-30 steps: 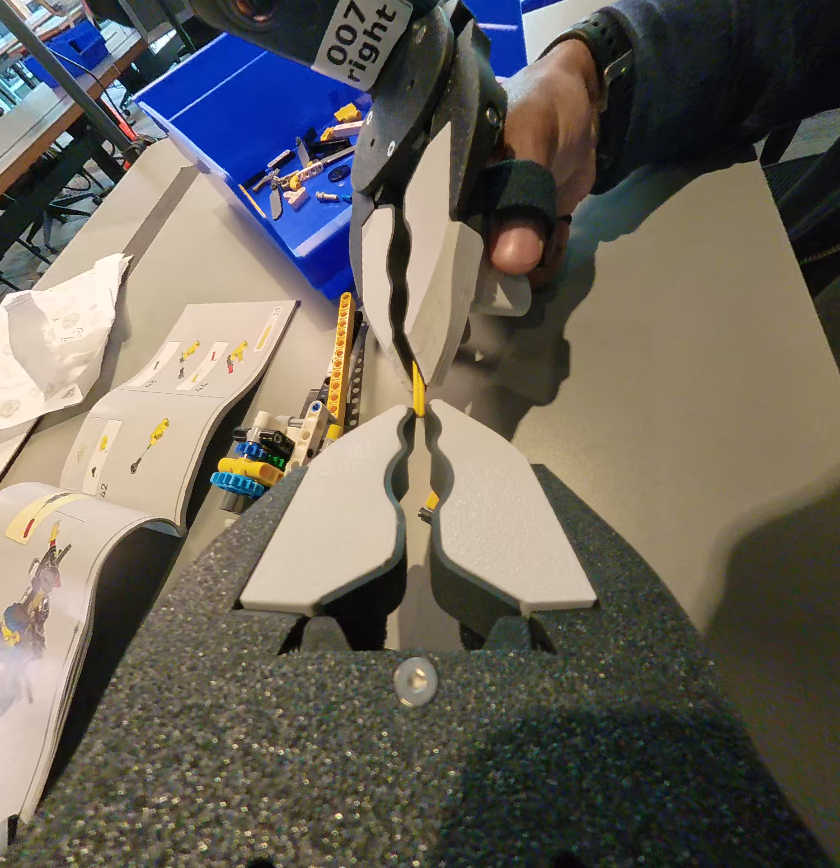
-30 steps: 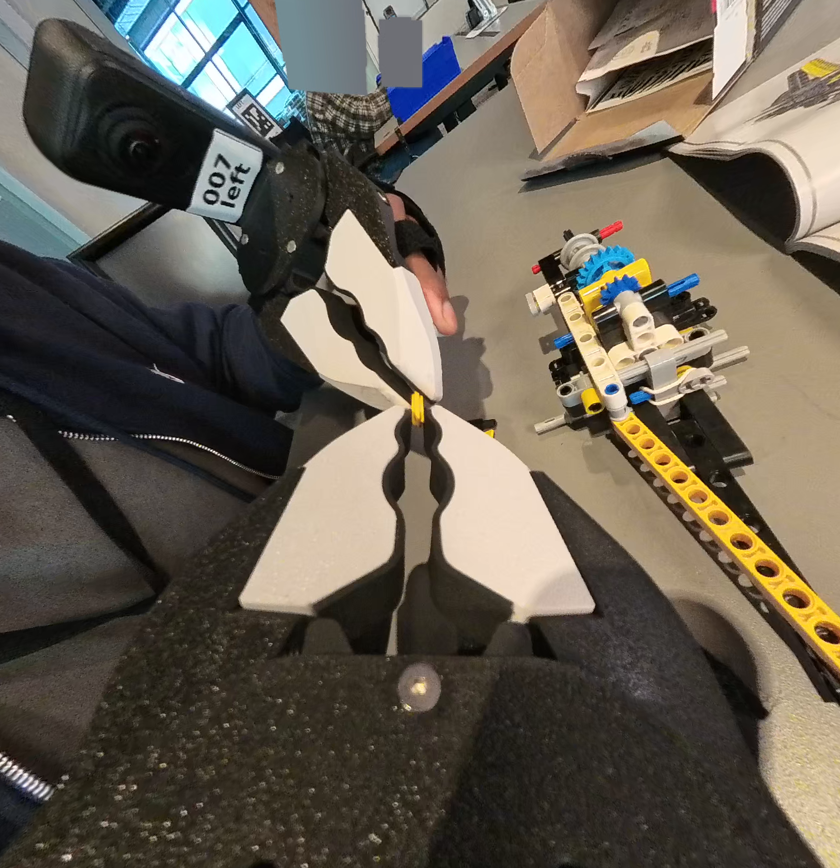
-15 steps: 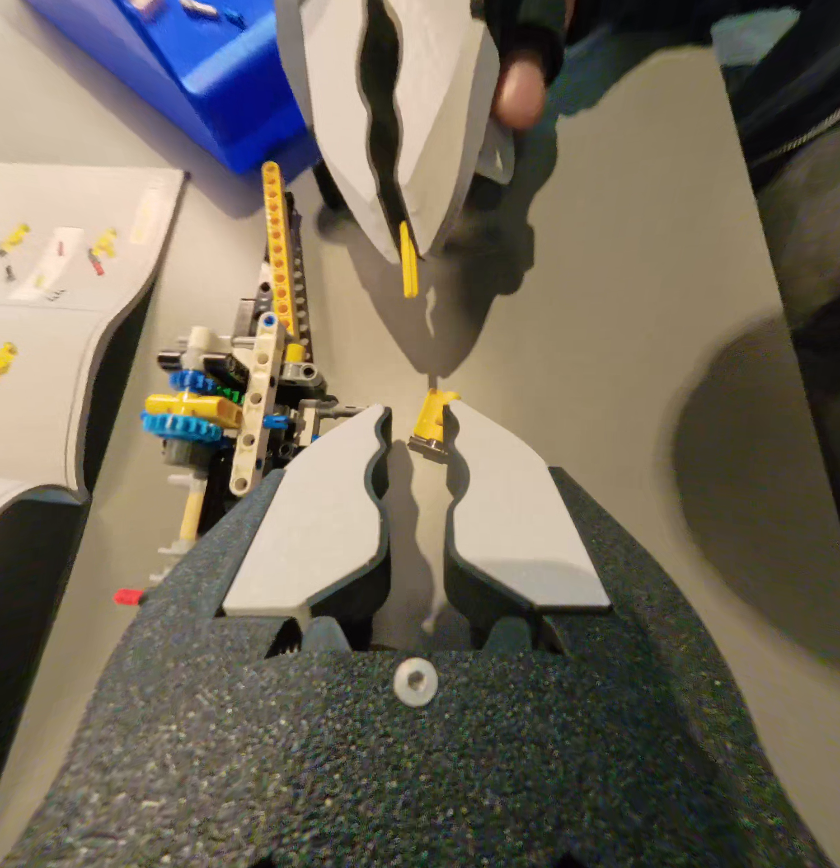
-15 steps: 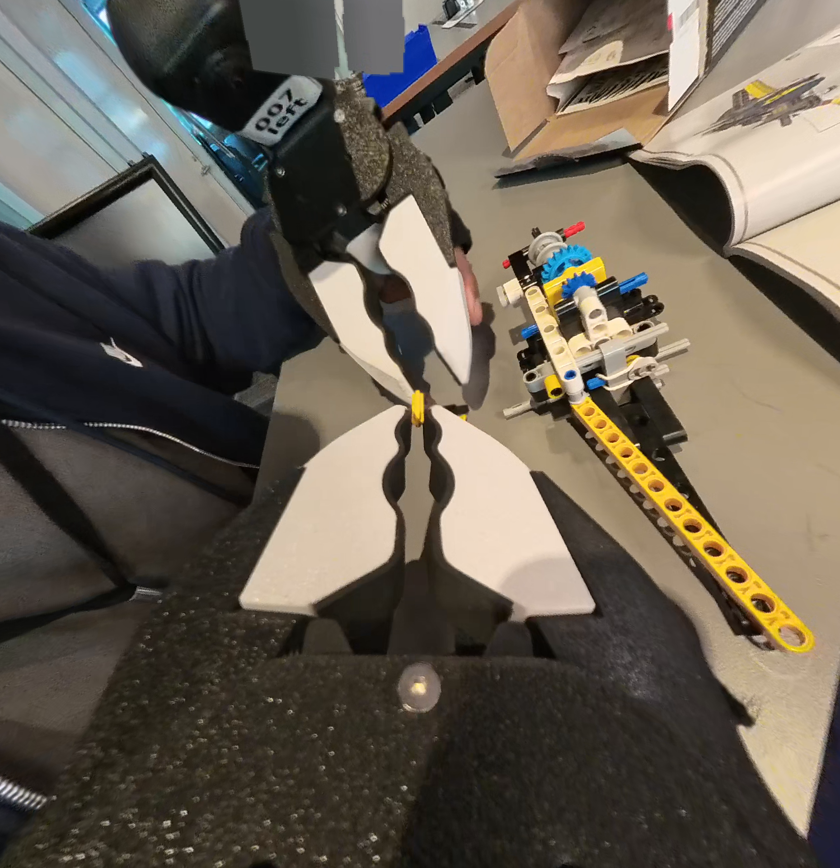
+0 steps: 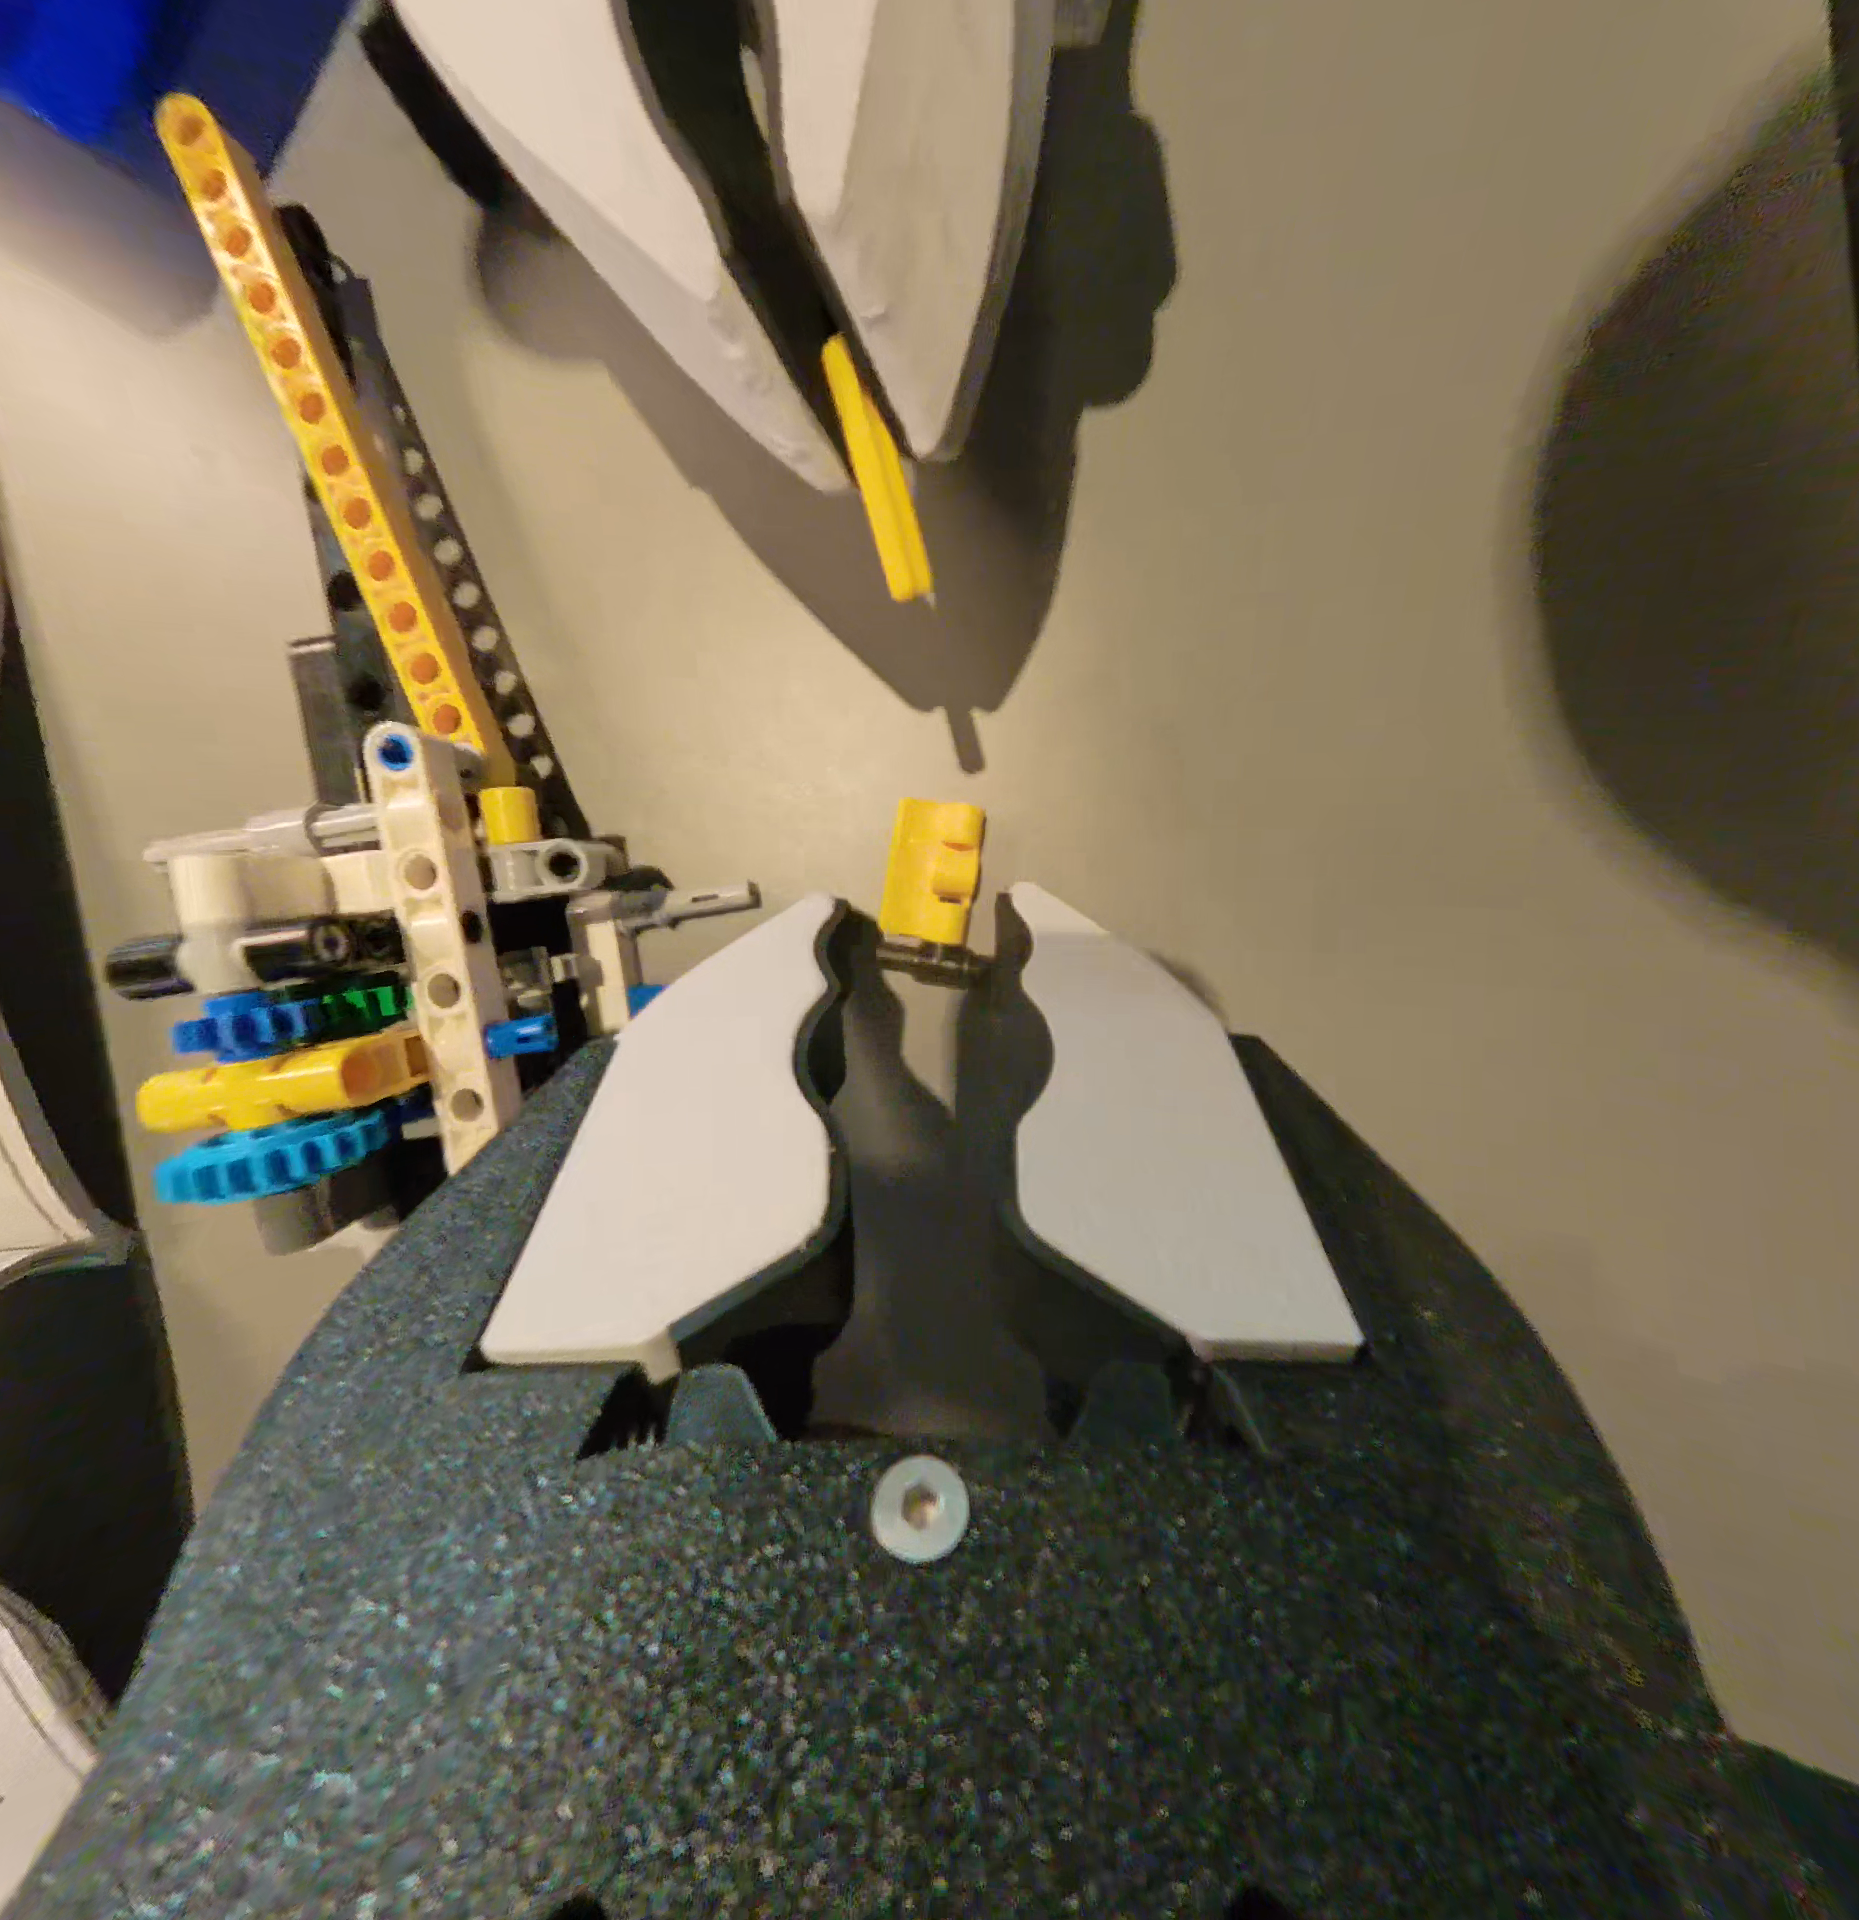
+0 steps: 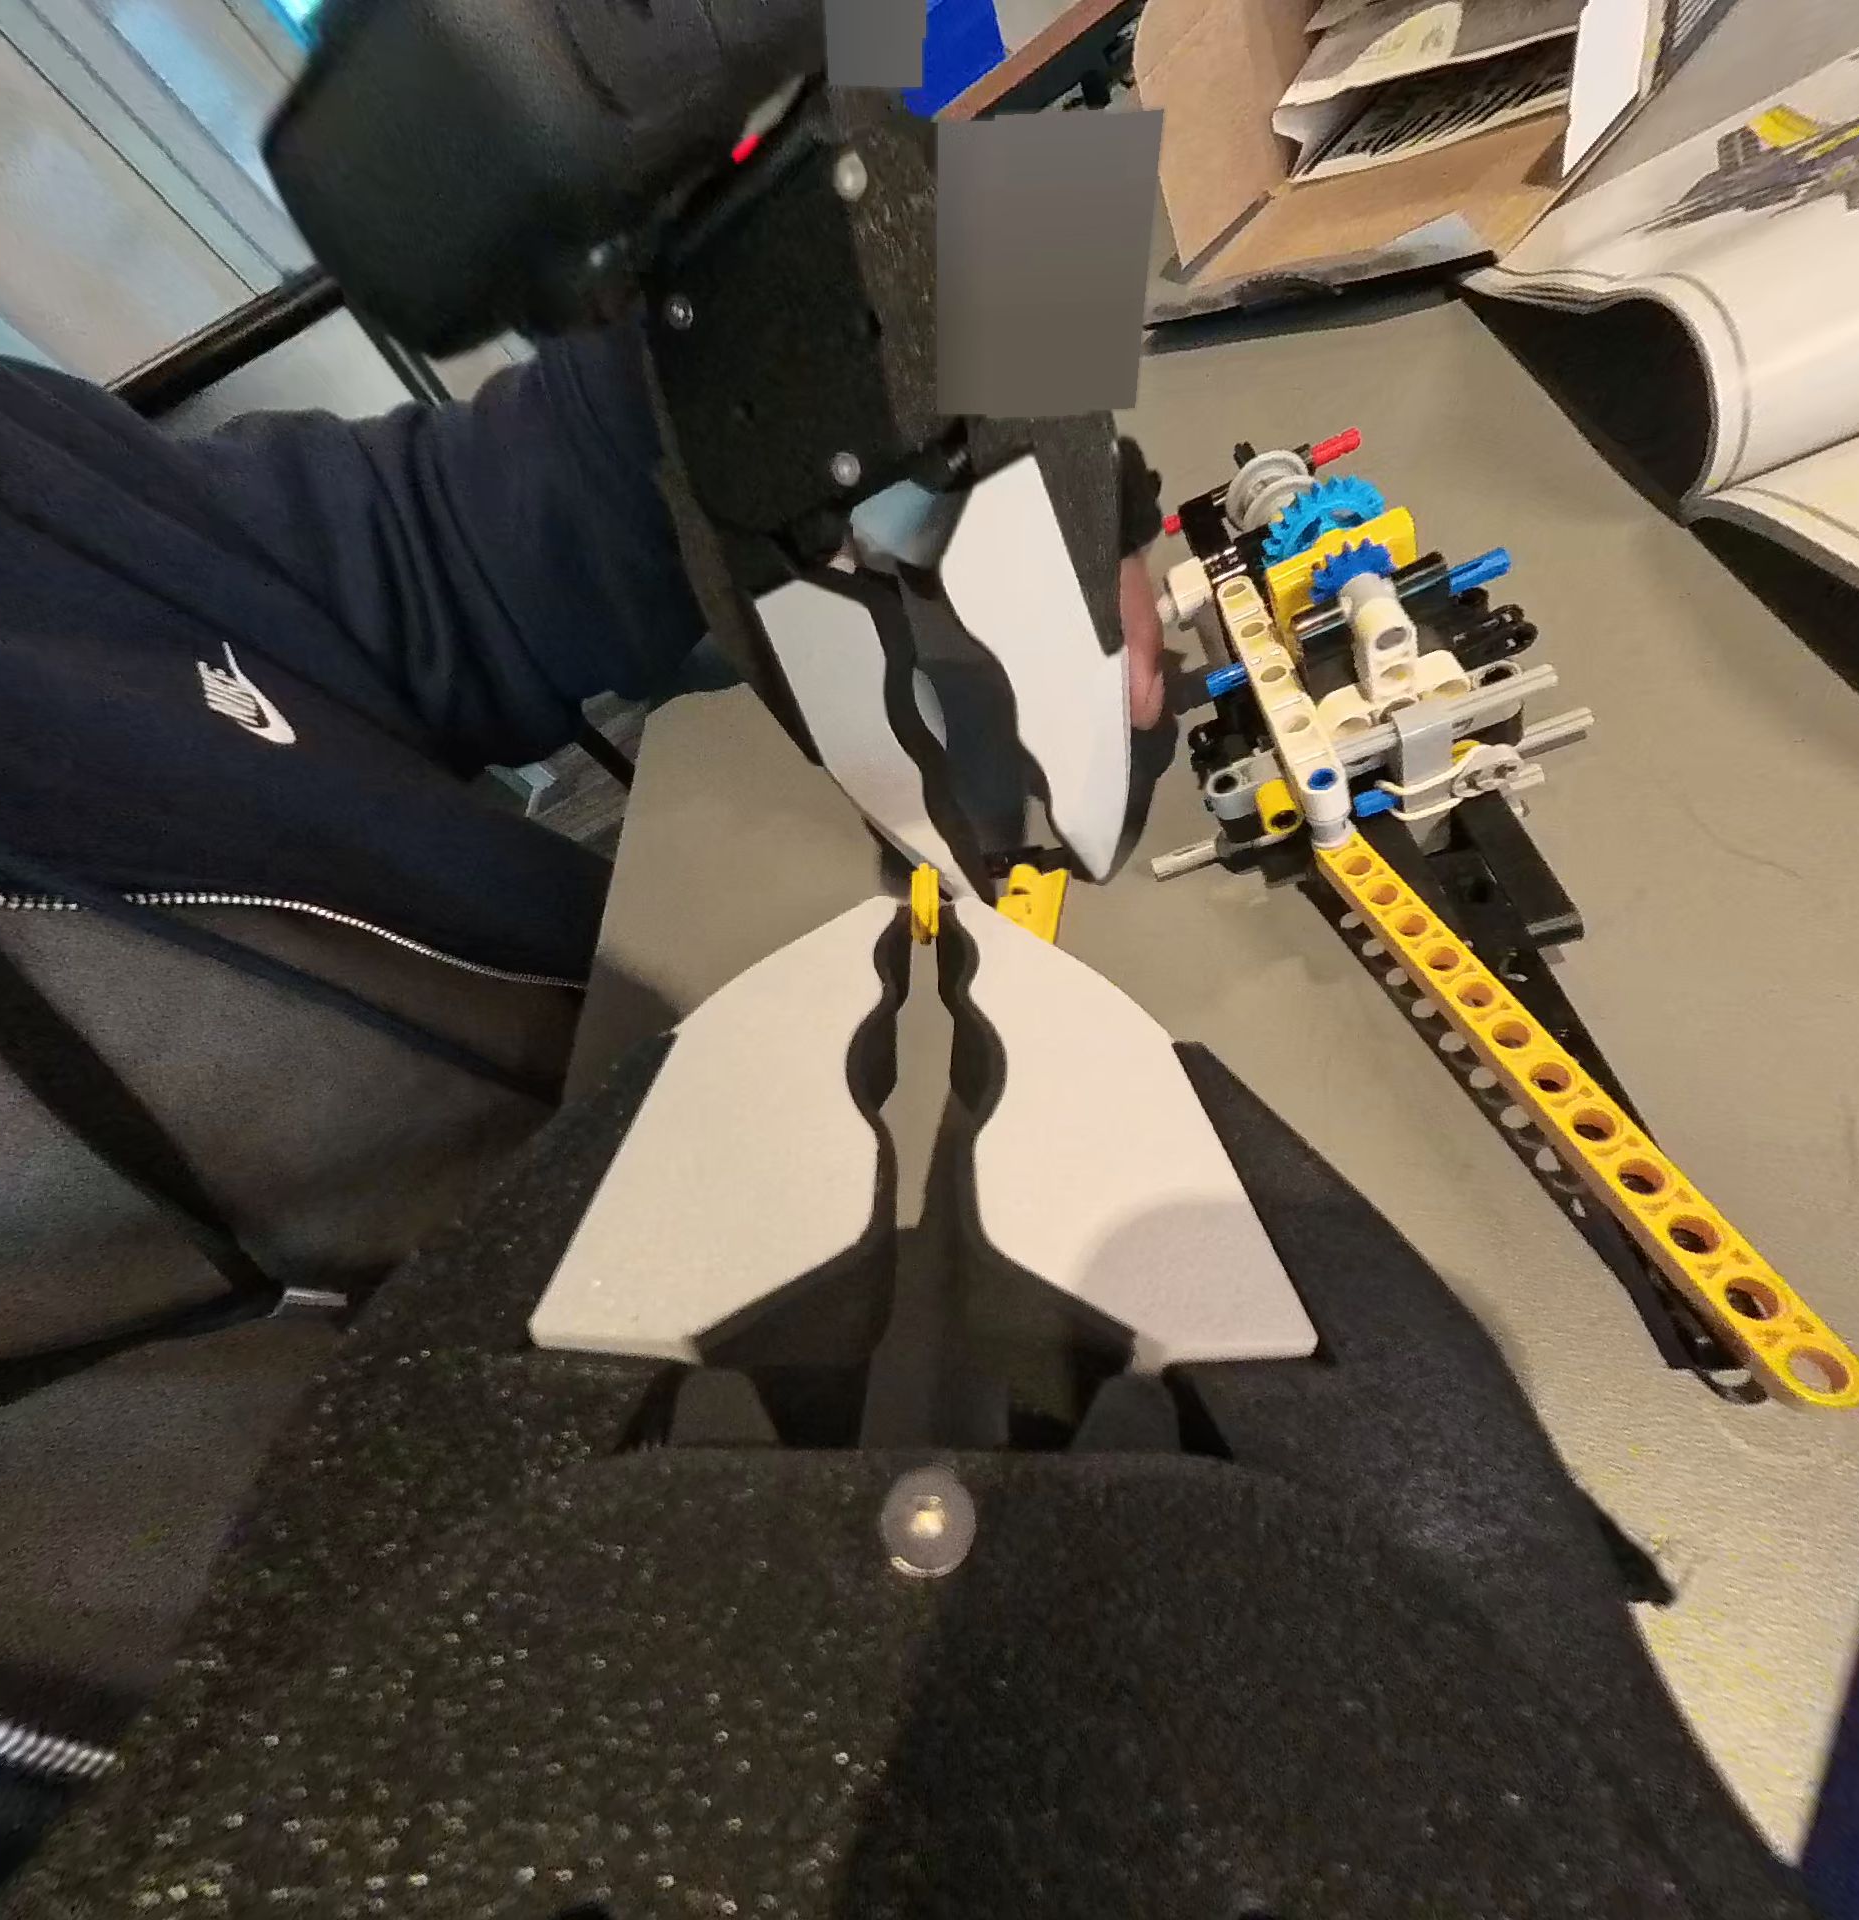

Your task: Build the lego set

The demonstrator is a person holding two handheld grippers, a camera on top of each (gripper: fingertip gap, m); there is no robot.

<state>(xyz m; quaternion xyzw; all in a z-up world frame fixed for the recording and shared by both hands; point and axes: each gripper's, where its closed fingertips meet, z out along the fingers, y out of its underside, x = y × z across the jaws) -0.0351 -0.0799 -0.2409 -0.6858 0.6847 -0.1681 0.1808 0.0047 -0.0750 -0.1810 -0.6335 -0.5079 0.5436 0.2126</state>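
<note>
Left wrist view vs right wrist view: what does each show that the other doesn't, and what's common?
Left wrist only: a corner of the blue bin. Right wrist only: a cardboard box, a person's dark sleeve. Both: the right gripper shut on a thin yellow axle, the left gripper open by a small yellow connector on the table, the lego model, the open instruction booklet.
</note>
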